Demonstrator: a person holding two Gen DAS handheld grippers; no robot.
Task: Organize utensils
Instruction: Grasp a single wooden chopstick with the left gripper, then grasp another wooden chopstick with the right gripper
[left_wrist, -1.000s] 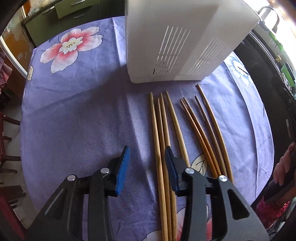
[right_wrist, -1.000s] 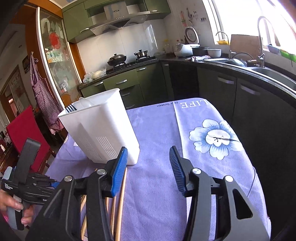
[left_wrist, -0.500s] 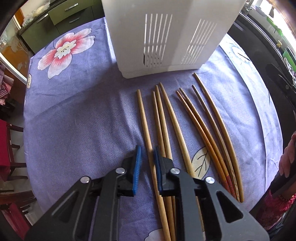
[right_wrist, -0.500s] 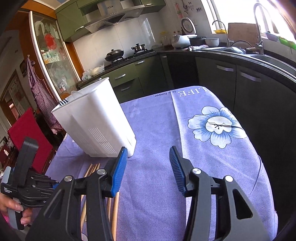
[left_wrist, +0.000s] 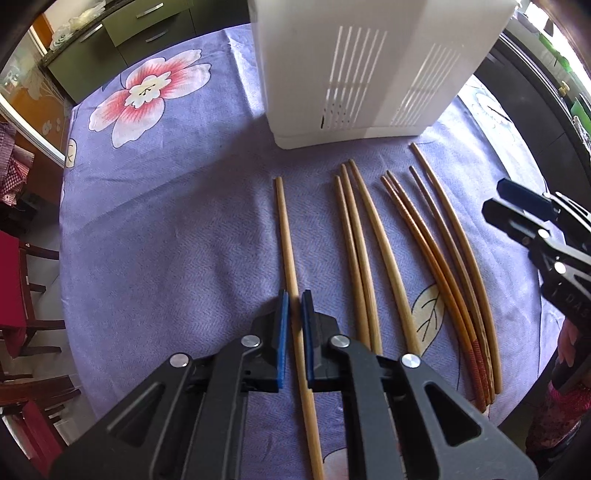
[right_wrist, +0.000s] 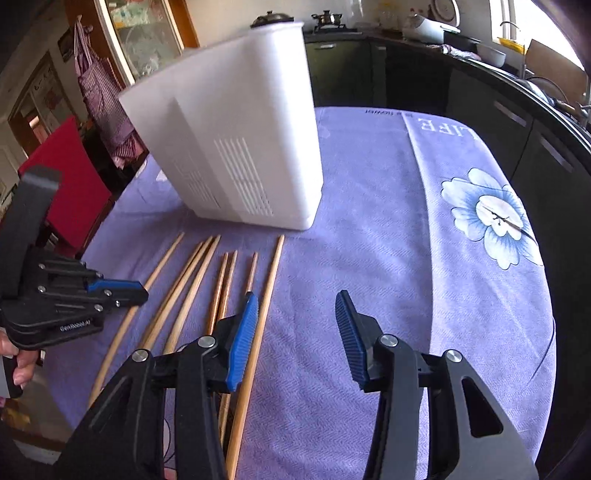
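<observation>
Lying on the desk (left_wrist: 155, 221) under its purple flowered cloth, one long pale wooden chopstick (left_wrist: 286, 236) sits apart from the others, and the left tongs (left_wrist: 292, 314) are clenched on it near its lower half. That grip looks like the start of lifting it toward the tall white plastic utensil holder (left_wrist: 369, 62), which stands just past the chopstick tips. I think it was pulled aside so it could be picked up alone.

Three more pale wooden chopsticks (left_wrist: 364, 236) lie close together next to it. Further over lie four darker brown chopsticks (left_wrist: 436, 251), bunched at their lower ends.

The right tongs (right_wrist: 295, 321) hang over the desk beside the outermost brown chopstick (right_wrist: 266, 306). Their jaws are closing, but nothing is between them, only cloth.

The holder's top is cut off in the left view, so what is inside cannot be seen. The ends of the chopsticks hide under the tongs.
</observation>
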